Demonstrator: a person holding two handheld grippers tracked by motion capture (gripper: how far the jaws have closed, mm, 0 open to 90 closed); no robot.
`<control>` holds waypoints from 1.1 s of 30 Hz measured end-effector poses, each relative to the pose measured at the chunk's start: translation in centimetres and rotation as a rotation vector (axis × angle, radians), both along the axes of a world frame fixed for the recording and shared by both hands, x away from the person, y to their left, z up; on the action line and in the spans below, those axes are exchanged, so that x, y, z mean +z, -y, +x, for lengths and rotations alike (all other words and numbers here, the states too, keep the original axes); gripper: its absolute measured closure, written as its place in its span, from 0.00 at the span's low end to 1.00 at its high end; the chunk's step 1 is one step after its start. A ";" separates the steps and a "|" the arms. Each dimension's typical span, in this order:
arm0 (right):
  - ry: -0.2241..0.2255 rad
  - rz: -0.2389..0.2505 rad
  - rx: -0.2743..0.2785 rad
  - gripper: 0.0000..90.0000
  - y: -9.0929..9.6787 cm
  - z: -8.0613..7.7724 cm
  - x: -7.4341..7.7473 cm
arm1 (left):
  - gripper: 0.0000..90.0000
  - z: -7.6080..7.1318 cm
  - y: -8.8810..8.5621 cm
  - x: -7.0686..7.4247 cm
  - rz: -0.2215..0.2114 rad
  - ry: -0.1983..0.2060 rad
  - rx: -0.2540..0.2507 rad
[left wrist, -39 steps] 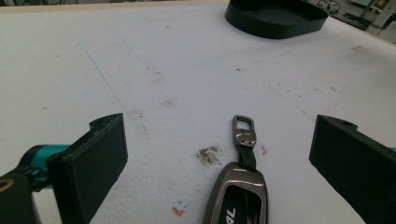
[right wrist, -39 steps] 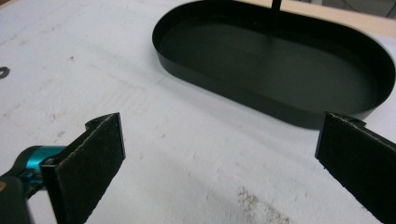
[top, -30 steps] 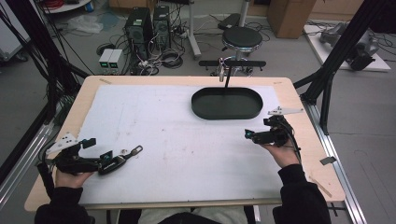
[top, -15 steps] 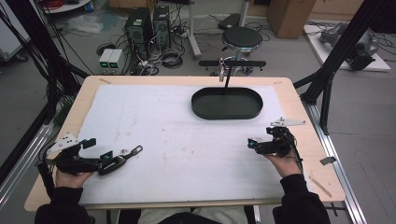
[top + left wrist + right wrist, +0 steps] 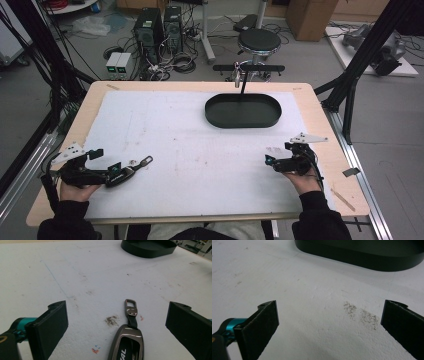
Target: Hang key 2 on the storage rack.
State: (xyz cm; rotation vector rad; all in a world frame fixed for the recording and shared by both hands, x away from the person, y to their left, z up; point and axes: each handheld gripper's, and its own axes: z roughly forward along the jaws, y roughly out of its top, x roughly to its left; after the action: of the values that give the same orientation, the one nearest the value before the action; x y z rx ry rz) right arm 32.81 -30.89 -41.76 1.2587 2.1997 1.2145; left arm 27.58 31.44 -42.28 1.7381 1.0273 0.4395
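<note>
A dark metallic key fob (image 5: 131, 170) with a strap and clip lies on the white mat (image 5: 200, 150) near the front left. My left gripper (image 5: 109, 165) is open around it. In the left gripper view the key fob (image 5: 126, 340) lies flat between the two wide-spread jaws, touching neither, with its clip past the tips. My right gripper (image 5: 279, 153) rests at the front right, open. Between its jaws I see bare, smudged mat (image 5: 324, 315). A black oval tray (image 5: 243, 123) sits at the back right of the mat.
The black tray (image 5: 150, 251) lies far ahead of the left gripper, and the tray (image 5: 362, 260) is closer ahead of the right one. A black stand (image 5: 243, 80) rises behind the tray. Black frame struts flank both table sides.
My right gripper has drawn back toward the person and settled lower at the front right. The left gripper and the key fob have stayed where they were.
</note>
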 end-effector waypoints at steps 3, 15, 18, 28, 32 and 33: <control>0.020 0.005 0.004 0.01 0.0 -0.4 0.0 | 0.05 0.1 0.1 -0.1 0.009 -0.006 -0.004; 0.034 0.010 0.016 0.01 -0.2 -1.4 -0.5 | 0.05 1.5 1.6 0.1 0.080 -0.028 -0.051; 0.034 0.005 0.023 0.01 -0.3 -1.5 -0.6 | 0.05 2.0 2.1 0.1 0.108 -0.043 -0.071; 0.037 0.002 0.032 0.01 -0.2 -1.6 -0.8 | 0.05 3.2 4.0 0.6 0.192 -0.105 -0.153; 0.041 -0.011 0.042 0.01 -0.5 -1.7 -0.7 | 0.05 3.9 5.0 0.1 0.261 -0.158 -0.182; 0.044 -0.015 0.042 0.01 -0.6 -1.7 -0.7 | 0.05 4.0 5.2 0.0 0.288 -0.168 -0.190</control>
State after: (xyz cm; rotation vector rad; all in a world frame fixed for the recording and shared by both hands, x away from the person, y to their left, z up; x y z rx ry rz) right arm 31.09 -30.32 -42.45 1.1746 2.2100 1.2271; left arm 31.62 26.24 -42.24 2.1386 0.9384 0.3369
